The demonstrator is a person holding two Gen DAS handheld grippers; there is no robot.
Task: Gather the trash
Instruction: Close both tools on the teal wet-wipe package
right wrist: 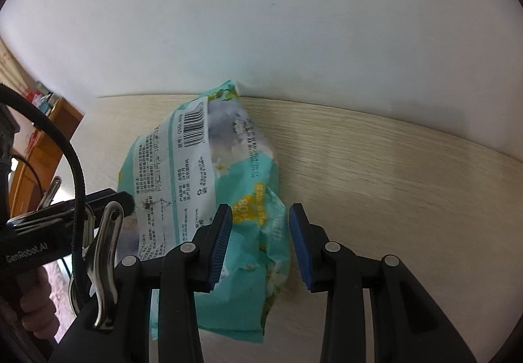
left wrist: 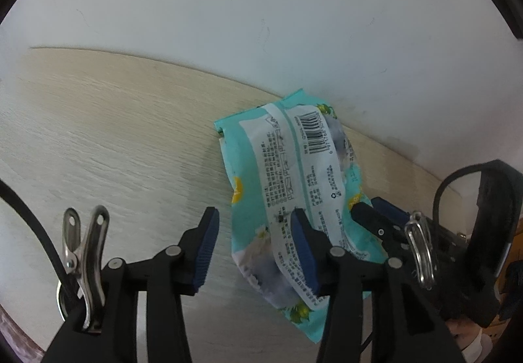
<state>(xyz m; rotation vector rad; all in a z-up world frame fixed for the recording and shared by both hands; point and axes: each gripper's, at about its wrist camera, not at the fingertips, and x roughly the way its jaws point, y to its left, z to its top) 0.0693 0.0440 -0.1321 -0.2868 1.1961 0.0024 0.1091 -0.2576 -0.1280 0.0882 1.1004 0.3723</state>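
A teal and white wipes packet [left wrist: 294, 186] lies barcode side up on the light wood table [left wrist: 98, 140], its top end against the white wall. My left gripper [left wrist: 256, 248] is open: its right pad rests over the packet's lower left part, and its left pad stands apart from the packet over bare wood. In the right wrist view the packet [right wrist: 183, 166] fills the gap of my right gripper [right wrist: 261, 245], and both blue pads press on its crumpled right side. The right gripper [left wrist: 374, 211] also shows at the packet's right edge in the left wrist view.
The white wall [right wrist: 261, 19] rises straight behind the table. The table's left edge [right wrist: 88, 121] drops off toward wooden furniture [right wrist: 42, 150]. A black strap [left wrist: 490, 199] and a metal clip [left wrist: 85, 242] hang on the grippers. Bare wood lies right of the packet [right wrist: 392, 183].
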